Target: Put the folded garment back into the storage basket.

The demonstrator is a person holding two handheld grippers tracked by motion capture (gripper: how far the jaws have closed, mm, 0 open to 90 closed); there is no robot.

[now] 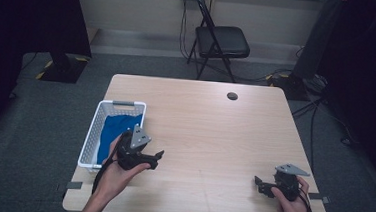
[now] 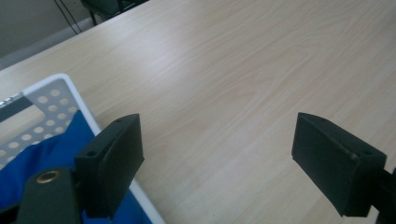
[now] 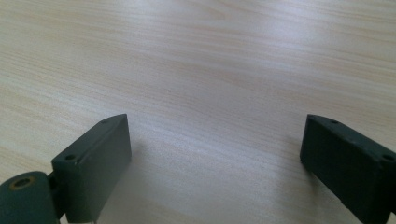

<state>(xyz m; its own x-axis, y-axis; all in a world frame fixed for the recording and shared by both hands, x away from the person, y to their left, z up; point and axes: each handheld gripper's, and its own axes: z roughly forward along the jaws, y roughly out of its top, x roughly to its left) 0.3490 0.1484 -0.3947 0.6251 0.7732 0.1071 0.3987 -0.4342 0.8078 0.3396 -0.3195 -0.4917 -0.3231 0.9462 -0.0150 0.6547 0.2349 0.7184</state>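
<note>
A white perforated basket [image 1: 89, 138] sits at the table's left edge with a blue cloth [image 1: 116, 130] lying inside it. My left gripper [image 1: 158, 157] hovers just right of the basket's near corner, jaws open with nothing between them. In the left gripper view the basket rim [image 2: 74, 95] and the blue cloth [image 2: 42, 158] lie at lower left, beside the left jaw. My right gripper [image 1: 258, 183] rests low at the table's front right, open over bare wood, and its own view [image 3: 215, 154] has nothing between the jaws.
The light wooden table [image 1: 209, 132] has a small dark round disc [image 1: 232, 95] near its far edge. A black folding chair [image 1: 219, 40] stands behind the table on grey carpet. Dark equipment stands at both far sides.
</note>
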